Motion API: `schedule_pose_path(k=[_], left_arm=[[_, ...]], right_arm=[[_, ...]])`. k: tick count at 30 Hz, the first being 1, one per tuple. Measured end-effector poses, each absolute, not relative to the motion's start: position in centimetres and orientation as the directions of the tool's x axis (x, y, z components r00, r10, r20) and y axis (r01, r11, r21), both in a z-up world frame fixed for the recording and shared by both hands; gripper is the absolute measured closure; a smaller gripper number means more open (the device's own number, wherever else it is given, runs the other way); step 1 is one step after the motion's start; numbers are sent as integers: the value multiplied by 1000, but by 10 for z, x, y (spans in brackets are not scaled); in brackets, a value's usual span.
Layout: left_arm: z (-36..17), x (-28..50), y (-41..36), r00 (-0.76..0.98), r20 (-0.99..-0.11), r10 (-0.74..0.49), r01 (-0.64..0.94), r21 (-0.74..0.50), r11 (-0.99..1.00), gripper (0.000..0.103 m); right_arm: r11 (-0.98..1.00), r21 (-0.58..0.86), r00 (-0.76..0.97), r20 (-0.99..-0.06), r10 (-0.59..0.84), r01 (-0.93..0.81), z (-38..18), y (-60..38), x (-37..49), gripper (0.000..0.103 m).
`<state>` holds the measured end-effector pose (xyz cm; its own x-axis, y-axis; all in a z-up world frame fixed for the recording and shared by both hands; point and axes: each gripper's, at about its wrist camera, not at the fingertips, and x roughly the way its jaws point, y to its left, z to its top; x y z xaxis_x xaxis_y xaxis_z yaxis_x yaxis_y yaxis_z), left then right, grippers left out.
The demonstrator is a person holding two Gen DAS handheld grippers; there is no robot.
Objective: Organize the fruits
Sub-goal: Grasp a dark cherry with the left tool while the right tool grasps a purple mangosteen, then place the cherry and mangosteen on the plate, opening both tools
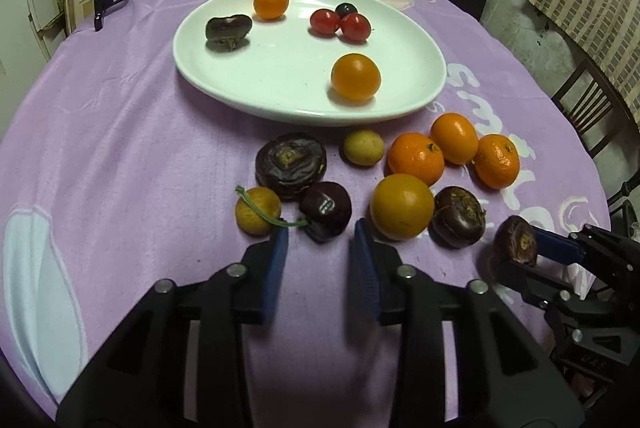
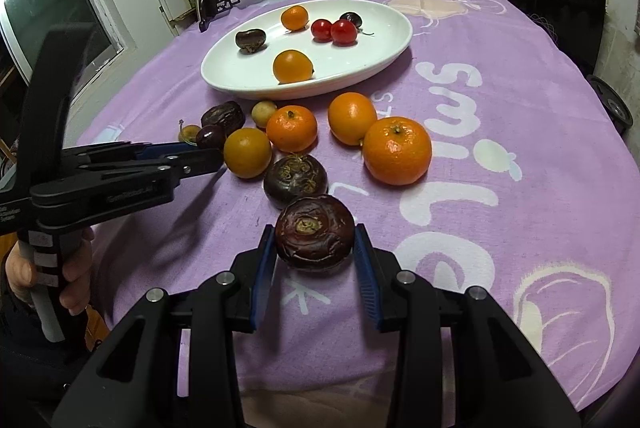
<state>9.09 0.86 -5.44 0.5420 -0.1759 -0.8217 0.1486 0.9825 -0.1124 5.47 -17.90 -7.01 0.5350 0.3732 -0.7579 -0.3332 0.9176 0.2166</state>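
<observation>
Our right gripper (image 2: 315, 256) pinches a dark fruit (image 2: 315, 234); left gripper (image 1: 320, 248) spread. We should lift straight, then cross to the white plate (image 2: 384, 56).

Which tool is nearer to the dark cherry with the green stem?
Left. The left tool is open just before the cherry, which lies beyond its tips. The right tool is farther away, closed on a water chestnut.
</observation>
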Motion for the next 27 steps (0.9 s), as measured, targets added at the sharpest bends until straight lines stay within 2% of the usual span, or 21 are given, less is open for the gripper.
schedule_pose_path(k=[3, 9, 14, 15, 17, 27], left_arm=[[-47, 83, 9, 562, -810, -170, 150, -102, 983, 57], [-43, 93, 3, 585, -795, -163, 167, -78, 983, 57], [-49, 105, -3, 581, -802, -142, 167, -53, 984, 59], [-57, 109, -2, 550, -820, -156, 166, -76, 983, 69], [-59, 108, 0, 555, -817, -154, 155, -80, 985, 76], [-36, 87, 6, 589, -779, -215, 183, -131, 974, 76]], right_arm=[[915, 218, 528, -761, 377, -339, -72, -178, 55, 64], [912, 224, 523, -761, 384, -345, -73, -177, 55, 64], [914, 230, 529, -757, 385, -336, -72, -182, 56, 64], [914, 231, 530, -756, 385, -334, -72, -183, 56, 64], [914, 232, 531, -754, 386, -333, -72, -184, 56, 64], [907, 244, 523, -752, 401, -345, -69, -180, 60, 64]])
